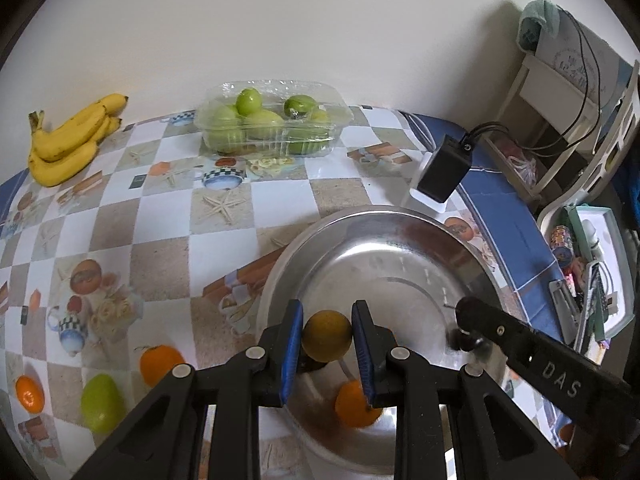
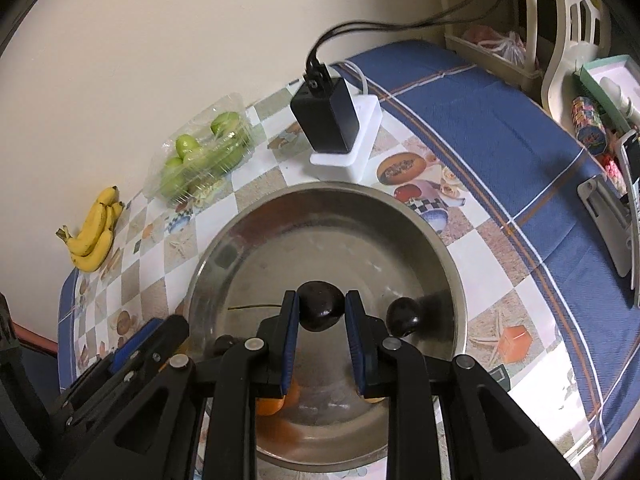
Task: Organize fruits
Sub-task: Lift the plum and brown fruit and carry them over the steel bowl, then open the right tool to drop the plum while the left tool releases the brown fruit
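Fruit drop-off step: your left gripper (image 1: 327, 340) clamped yellowish orange (image 1: 326, 335), right gripper (image 2: 322, 310) clamped dark plum (image 2: 321, 306), both over steel bowl (image 2: 256, 216), frame centre. Next needed: lower, release gently.

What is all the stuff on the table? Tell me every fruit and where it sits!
metal bowl: one, silver, near table edge
yellow-brown fruit: one, held above the bowl
dark fruit: one, almost black, held above the bowl
second dark fruit: one, almost black, at the bowl's right wall
orange in bowl: one, orange, bowl floor
oranges on table: two, orange, left of bowl
green fruit: one, between those oranges
bananas: one bunch, yellow, by the wall
clear box: one, holding green fruits
black box: one, on a white stand
left claw: shut on the yellow-brown fruit
right claw: shut on the dark fruit
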Tool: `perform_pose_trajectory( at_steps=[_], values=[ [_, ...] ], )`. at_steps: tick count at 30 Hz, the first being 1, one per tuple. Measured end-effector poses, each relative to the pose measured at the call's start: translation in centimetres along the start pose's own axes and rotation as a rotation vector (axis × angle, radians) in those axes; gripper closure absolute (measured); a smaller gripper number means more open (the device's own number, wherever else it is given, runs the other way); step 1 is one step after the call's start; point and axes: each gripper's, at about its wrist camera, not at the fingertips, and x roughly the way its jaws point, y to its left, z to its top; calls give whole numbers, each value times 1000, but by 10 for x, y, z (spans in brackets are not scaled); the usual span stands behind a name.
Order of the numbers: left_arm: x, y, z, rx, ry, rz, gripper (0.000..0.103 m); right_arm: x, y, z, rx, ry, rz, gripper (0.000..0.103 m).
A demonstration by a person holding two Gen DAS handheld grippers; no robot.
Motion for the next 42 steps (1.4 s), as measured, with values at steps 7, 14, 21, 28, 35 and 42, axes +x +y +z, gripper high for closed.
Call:
perform_pose_trajectory(
  at_steps=[7, 14, 21, 28, 35, 42],
  values=[
    [24, 3, -1, -8, 22, -3, 76, 16, -2, -3, 1, 35, -16, 79],
    [35, 8, -2, -27, 35, -7, 76, 24, -1, -4, -9, 56, -33, 79],
    [38, 8, -3, -28, 45, -11, 76, 31, 1, -9, -19, 82, -44, 79],
    [38, 10, -3, -39, 54, -19, 75, 32, 2, -9, -25, 89, -46, 79],
    [34, 10, -1, -41, 50, -22, 73, 32, 1, -10, -25, 93, -51, 78],
    [26, 12, 2, -50, 54, -7, 73, 28, 3, -8, -36, 90, -58, 76]
  ],
)
